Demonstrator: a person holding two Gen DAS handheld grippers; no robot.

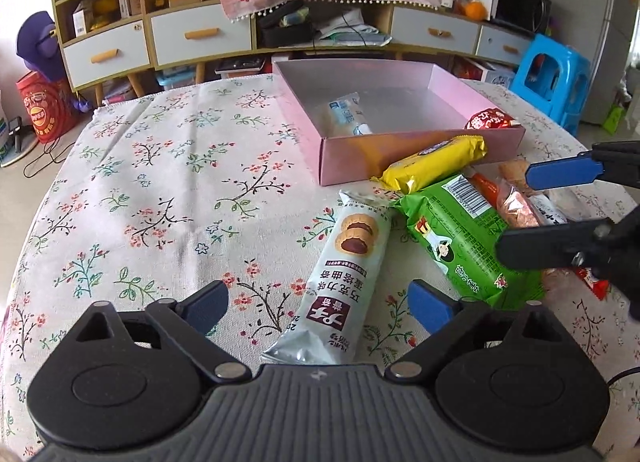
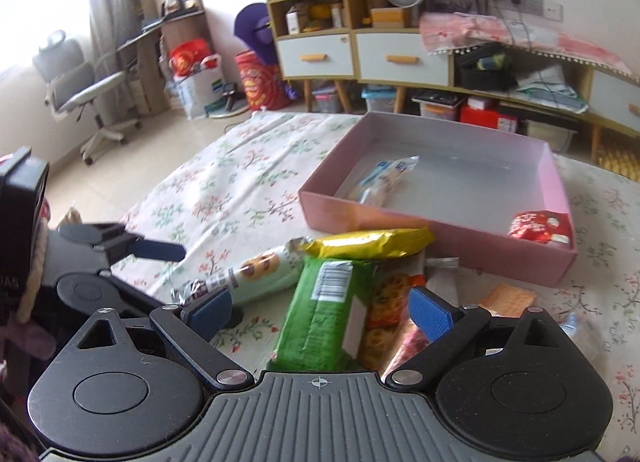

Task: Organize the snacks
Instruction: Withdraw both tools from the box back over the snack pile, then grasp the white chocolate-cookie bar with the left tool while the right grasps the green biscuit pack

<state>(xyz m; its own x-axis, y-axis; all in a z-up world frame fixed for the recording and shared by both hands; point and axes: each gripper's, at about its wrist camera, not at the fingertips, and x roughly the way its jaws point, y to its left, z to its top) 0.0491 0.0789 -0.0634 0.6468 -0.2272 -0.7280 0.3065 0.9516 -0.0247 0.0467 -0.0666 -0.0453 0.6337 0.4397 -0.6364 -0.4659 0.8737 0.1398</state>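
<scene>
1. I am holding the left gripper (image 1: 318,304) agape over the pale cookie tube (image 1: 342,286) — lying just before the pink box (image 1: 420,149).
2. It is looking light, crinkly, slick — I am judging mid-length best; the right gripper (image 2: 320,312), also agape, is straddling the green packet (image 2: 320,314).

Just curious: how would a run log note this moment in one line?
left gripper: open over cookie tube | right gripper: open over green packet | pink box: two snacks inside

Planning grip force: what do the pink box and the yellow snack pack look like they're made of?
Pink box: looks like thin cardboard, matte pink outside, dull silvery lining; straight folded walls and crisp corners. Yellow snack pack: likely metallised plastic film, glossy; it shows bright highlights, wrinkles and a crimped end seal.
</scene>
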